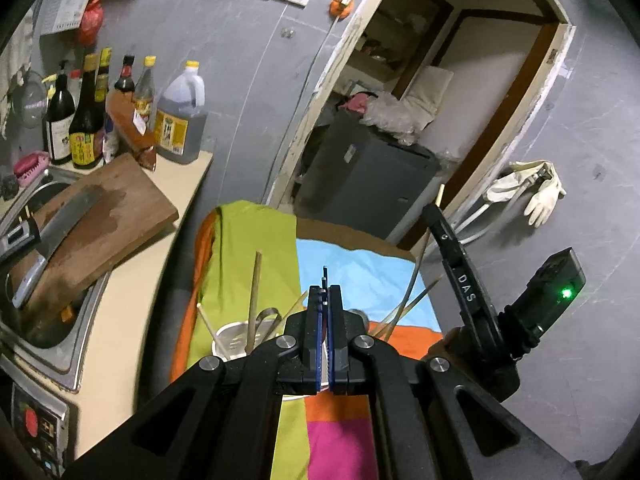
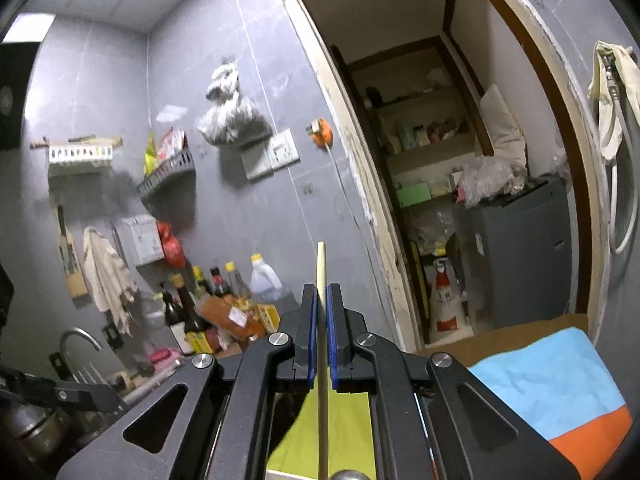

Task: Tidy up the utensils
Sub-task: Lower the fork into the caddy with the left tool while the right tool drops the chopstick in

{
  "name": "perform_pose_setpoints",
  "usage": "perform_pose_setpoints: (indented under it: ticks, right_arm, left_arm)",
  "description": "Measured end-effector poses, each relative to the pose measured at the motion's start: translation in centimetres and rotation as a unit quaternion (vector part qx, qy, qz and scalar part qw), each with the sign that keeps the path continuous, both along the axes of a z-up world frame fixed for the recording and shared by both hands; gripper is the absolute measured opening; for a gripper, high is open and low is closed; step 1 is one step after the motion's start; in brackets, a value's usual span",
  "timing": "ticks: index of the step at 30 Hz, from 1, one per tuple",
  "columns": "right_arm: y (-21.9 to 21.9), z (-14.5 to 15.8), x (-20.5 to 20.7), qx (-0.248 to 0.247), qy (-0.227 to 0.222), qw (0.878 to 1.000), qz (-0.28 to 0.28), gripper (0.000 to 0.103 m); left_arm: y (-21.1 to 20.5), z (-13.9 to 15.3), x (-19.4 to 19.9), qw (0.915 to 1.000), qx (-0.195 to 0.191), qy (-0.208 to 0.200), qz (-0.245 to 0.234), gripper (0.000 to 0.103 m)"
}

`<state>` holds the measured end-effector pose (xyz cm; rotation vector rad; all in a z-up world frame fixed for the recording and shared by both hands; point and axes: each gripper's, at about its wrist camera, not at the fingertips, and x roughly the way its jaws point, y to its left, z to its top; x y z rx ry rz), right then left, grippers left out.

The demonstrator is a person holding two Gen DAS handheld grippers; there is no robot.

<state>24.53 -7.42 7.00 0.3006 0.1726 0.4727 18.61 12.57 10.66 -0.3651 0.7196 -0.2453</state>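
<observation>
Grey-tiled kitchen walls and an open storeroom doorway stand behind a counter spread with a patchwork cloth (image 1: 256,240) of lime, sky blue, orange and pink.

A pale wooden chopstick (image 2: 321,276) is pinched in the right claw (image 2: 322,300), standing upright between the blue pads with its tip well above them and its shaft running down below. Held that way, it looks ready to be lowered end-first into a holder.

That holder is probably the metal cup (image 1: 236,342) on the lime part of the cloth, just left of the left claw (image 1: 325,300). Another chopstick (image 1: 254,300) and some thinner sticks already lean in it, fanned outward as loose sticks do.

The left claw is pressed together; a thin dark sliver shows between its tips, too small to identify. The right claw appears in the left wrist view at the right edge, its chopstick tip poking above it.

Beyond the counter's left edge, a cleaver (image 1: 52,240) lies on a cutting board (image 1: 108,220) over the sink, with sauce bottles (image 1: 86,120) against the wall.
</observation>
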Motion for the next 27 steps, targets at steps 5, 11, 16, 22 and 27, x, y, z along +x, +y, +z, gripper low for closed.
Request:
perform_pose_setpoints:
  ticks: [5, 11, 16, 22, 27]
  right_arm:
    - [1.0, -1.9, -0.2, -0.028, 0.019, 0.999, 0.001, 0.003]
    - [1.6, -3.3, -1.1, -0.054, 0.029, 0.998, 0.008, 0.004]
    - [1.4, -4.2, -1.6, -0.065, 0.044, 0.997, 0.018, 0.004]
    - [1.3, -4.8, -2.4, -0.081, 0.055, 0.995, 0.027, 0.004]
    - [1.1, -5.1, -2.9, -0.094, 0.067, 0.993, 0.031, 0.004]
  left_arm:
    - [-0.9, -1.5, -0.1, 0.999, 0.044, -0.001, -0.001, 0.0]
    - [-2.2, -3.1, -0.5, 0.9945, 0.1, -0.03, -0.005, 0.002]
    - [-3.1, -4.3, -0.6, 0.9887, 0.141, -0.051, -0.009, 0.003]
    - [-3.4, -5.5, -0.7, 0.9836, 0.172, -0.052, -0.01, 0.004]
    - [-3.7, -5.9, -0.9, 0.9784, 0.198, -0.06, -0.01, 0.006]
